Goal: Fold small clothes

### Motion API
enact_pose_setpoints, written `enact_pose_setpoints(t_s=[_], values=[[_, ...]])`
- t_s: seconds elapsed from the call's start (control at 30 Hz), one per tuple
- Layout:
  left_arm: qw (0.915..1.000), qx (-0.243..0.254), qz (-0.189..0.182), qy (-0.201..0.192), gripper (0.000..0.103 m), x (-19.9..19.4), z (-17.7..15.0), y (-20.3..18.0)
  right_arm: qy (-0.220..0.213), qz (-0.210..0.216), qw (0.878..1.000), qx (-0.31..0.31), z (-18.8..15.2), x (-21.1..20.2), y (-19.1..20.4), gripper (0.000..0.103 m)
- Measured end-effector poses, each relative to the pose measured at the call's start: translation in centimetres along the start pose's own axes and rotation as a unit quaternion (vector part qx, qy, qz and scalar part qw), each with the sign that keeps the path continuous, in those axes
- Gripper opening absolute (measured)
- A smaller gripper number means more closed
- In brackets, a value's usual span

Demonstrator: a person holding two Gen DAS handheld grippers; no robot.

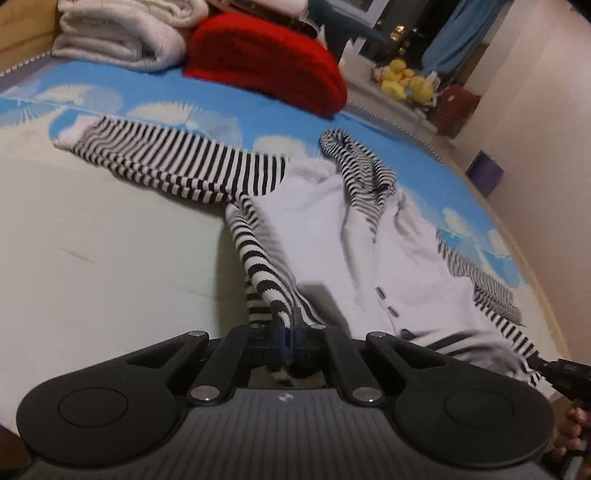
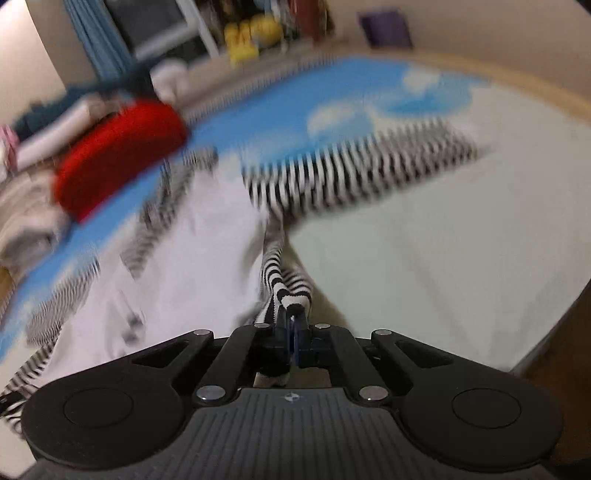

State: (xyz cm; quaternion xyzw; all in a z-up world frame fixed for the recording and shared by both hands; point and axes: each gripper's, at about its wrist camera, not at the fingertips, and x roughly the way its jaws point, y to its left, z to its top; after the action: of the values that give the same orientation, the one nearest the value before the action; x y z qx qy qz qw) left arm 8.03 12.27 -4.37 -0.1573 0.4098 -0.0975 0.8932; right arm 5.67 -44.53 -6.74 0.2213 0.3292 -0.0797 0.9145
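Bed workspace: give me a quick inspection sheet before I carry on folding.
Surface: bed with a pale sheet and a blue patterned cover at the far side.
Job's things: striped garment with a white body, spread out and rumpled; one sleeve lies flat.
Clutter: red cushion and folded white blanket at the far edge.
Grippers: left tongs shut on a striped edge of the garment; right tongs shut on another striped edge, that view blurred.
Cables: nothing seen.
Surroundings: yellow toys, blue curtain, purple box by the wall.
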Motion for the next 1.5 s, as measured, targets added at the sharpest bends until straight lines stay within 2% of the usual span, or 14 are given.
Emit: enact_pose_setpoints(t_s=[0.07,0.17,0.23,0.37,0.47,0.57,0.63,0.77,0.9,1.0,1.1,1.27,1.43,1.5], values=[[0.9981,-0.006,0.025,0.056,0.002,1.3,-1.1,1.1,0.025,-0.017,1.000,0.004,0.0,0.0,-0.6,0.001],[0.9894,-0.037,0.052,0.131,0.002,4.5,-2.9,2.5,0.124,-0.077,0.989,0.011,-1.8,3.1,-1.6,0.001],[0.9900,-0.014,0.056,0.129,0.006,4.8,-2.9,1.7,0.142,-0.098,0.985,0.007,-2.7,3.9,-1.6,0.001],[0.9961,0.020,0.035,0.079,0.006,3.2,-2.0,0.2,0.081,-0.107,0.990,-0.051,-1.9,2.5,0.4,0.002],[0.9950,0.012,0.021,0.097,0.006,4.6,-2.3,-0.5,0.061,-0.108,0.991,-0.048,-1.3,2.2,0.0,0.008],[0.9848,0.017,0.051,0.165,0.007,7.1,-3.8,-0.2,0.129,-0.081,0.988,0.000,-2.1,3.9,-1.8,0.012],[0.9831,0.010,0.062,0.172,0.011,7.3,-4.2,0.3,0.157,-0.074,0.985,0.021,-2.6,4.7,-2.4,0.012],[0.9909,0.001,0.041,0.129,0.017,6.2,-3.0,0.1,0.116,-0.090,0.989,-0.023,-2.3,3.7,-1.5,0.008],[0.9849,-0.007,0.057,0.163,0.023,8.3,-3.8,0.5,0.116,-0.085,0.990,-0.009,-2.3,3.8,-2.0,0.000],[0.9863,-0.005,0.044,0.159,0.003,8.1,-3.8,0.5,0.080,-0.087,0.993,-0.012,-1.8,2.8,-1.4,0.000],[0.9920,0.005,0.026,0.123,0.003,5.7,-2.5,-0.2,0.048,-0.089,0.995,-0.023,-1.1,1.6,-1.2,0.000],[0.9849,-0.004,0.057,0.164,0.005,6.4,-3.5,0.9,0.134,-0.127,0.983,-0.003,-2.5,3.8,-2.8,0.000],[0.9932,0.066,0.038,0.087,0.015,3.9,-2.6,-1.5,0.042,-0.118,0.992,-0.007,-1.1,1.1,-2.1,0.007],[0.9910,0.072,0.029,0.109,0.022,4.7,-3.2,-1.7,0.023,-0.096,0.994,-0.048,-1.2,0.7,-0.8,0.020]])
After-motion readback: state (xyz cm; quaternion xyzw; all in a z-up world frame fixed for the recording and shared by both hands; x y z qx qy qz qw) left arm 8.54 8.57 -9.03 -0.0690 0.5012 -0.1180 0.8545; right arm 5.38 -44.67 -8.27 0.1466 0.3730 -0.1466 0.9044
